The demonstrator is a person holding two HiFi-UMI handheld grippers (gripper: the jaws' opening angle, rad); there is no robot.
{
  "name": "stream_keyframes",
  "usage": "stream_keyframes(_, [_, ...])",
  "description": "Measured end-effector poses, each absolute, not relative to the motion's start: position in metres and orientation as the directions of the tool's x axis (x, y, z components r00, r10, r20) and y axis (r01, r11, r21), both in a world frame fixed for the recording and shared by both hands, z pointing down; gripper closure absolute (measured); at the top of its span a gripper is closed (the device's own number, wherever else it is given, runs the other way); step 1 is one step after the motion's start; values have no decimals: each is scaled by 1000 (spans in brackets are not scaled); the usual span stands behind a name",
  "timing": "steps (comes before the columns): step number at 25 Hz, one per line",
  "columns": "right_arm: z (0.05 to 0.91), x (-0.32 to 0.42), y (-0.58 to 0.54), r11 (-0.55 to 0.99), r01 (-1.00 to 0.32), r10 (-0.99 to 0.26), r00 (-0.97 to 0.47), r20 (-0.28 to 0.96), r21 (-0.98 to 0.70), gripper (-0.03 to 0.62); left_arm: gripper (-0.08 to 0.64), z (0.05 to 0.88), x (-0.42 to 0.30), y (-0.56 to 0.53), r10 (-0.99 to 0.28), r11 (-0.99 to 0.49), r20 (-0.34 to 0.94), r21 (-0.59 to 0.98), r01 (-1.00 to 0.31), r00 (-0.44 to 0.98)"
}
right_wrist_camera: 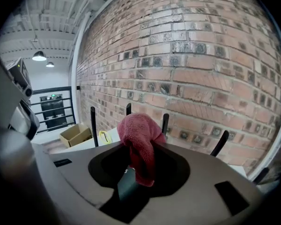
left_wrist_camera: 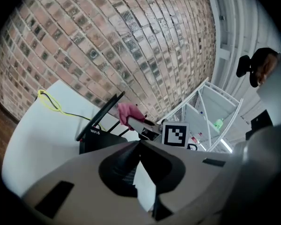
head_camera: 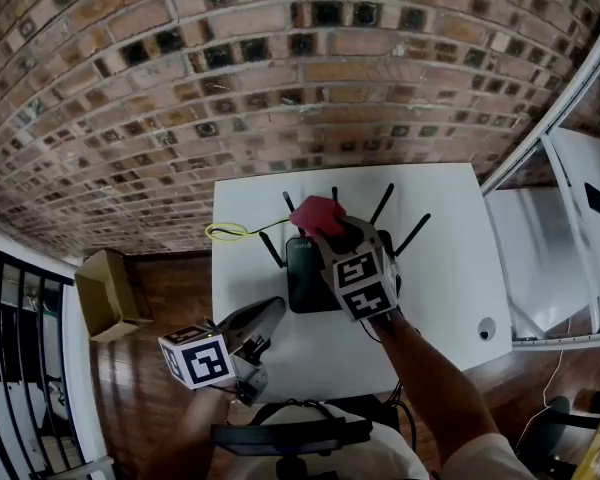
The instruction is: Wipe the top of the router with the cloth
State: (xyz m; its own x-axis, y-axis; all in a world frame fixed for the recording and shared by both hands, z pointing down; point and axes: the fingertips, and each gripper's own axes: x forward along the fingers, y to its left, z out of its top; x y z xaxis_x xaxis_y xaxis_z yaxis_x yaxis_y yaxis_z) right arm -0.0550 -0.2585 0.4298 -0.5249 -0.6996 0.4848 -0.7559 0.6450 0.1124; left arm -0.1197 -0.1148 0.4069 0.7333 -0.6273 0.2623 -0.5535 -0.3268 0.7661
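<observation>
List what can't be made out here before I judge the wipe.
- Head view: most of the router top, hidden under the right claw and its cube; whether the cloth touches it is unclear.
- Right gripper view: router body, hidden behind the claw; only antennas show.
- Head view: small round thing on the table, too small to name.

Black router [head_camera: 305, 278], flat, its antennas upright, lies on a white table [head_camera: 440, 258]; a crumpled red cloth [head_camera: 317, 214] hangs over its back edge, pinched in the right gripper [right_wrist_camera: 139, 170].
</observation>
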Motion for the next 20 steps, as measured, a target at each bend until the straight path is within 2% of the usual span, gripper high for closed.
stream_keyframes(6, [394, -49, -265, 570, -778, -792, -433, 431, 265, 465, 551, 391, -100, -127, -606, -384, 214, 765, -517, 766])
stream_keyframes(10, [378, -51, -269, 529, -768, -833, -389, 394, 361, 465, 551, 395, -95, -126, -586, -375, 233, 771, -515, 776])
stream_keyframes(15, [395, -56, -269, 528, -691, -840, -340, 423, 493, 465, 551, 395, -96, -129, -581, -385, 228, 769, -511, 781])
stream_keyframes(20, [420, -52, -270, 532, -682, -830, -304, 467, 502, 466, 551, 399, -103, -133, -583, -368, 243, 772, -518, 776])
